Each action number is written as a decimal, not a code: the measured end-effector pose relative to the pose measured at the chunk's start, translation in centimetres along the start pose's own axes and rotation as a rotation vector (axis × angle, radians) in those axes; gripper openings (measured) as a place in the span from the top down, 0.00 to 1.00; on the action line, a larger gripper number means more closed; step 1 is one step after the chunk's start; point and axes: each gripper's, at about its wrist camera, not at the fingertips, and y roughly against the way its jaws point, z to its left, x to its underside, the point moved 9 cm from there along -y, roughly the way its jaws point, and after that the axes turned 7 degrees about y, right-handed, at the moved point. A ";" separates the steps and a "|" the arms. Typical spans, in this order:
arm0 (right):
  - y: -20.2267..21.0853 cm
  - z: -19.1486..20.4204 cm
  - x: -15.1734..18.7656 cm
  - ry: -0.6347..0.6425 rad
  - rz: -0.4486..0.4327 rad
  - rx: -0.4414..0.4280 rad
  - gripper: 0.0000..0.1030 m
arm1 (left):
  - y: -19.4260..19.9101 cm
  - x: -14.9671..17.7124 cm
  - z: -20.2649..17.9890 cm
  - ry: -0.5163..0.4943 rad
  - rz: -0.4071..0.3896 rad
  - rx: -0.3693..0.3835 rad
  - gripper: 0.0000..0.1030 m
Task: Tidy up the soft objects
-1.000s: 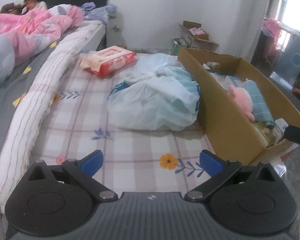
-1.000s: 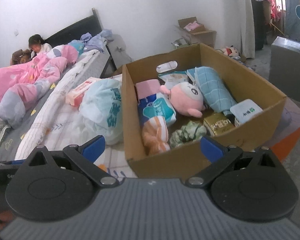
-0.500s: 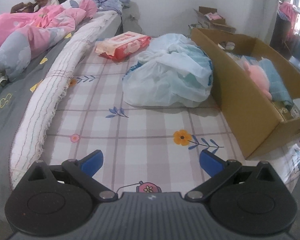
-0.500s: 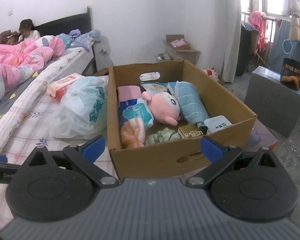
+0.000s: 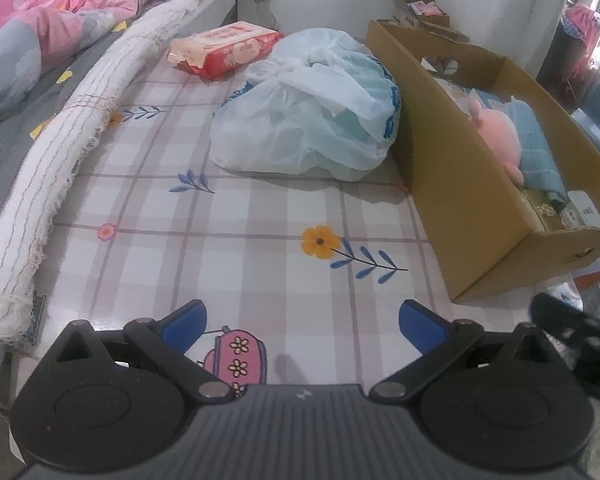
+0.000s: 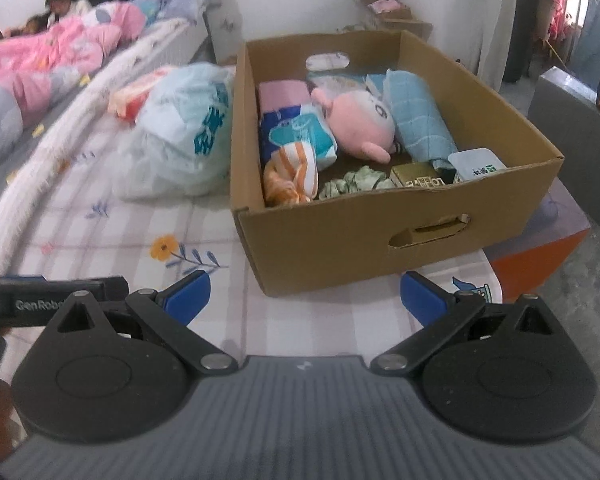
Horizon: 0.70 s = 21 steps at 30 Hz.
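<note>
Both tongs gape wide, holding nothing — left gripper [image 5: 302, 320], right gripper [image 6: 304, 292]. Crinkly pale-blue plastic bag [image 5: 312, 104] sits ahead-left of the right one, touching the brown cardboard box [image 6: 340, 236] — slippery film could tear if pinched thin.

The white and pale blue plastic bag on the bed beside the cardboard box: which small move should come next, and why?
Probably the left gripper should move forward toward the white and pale blue plastic bag. Both grippers are open and hold nothing. The bag lies on the checked floral sheet, against the outside of the brown cardboard box, which already holds the pink plush toy.
</note>
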 end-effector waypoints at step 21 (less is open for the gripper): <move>-2.3 -1.4 -0.2 0.001 0.051 0.000 0.01 | -0.8 -0.2 -1.9 -0.049 0.006 -0.015 0.00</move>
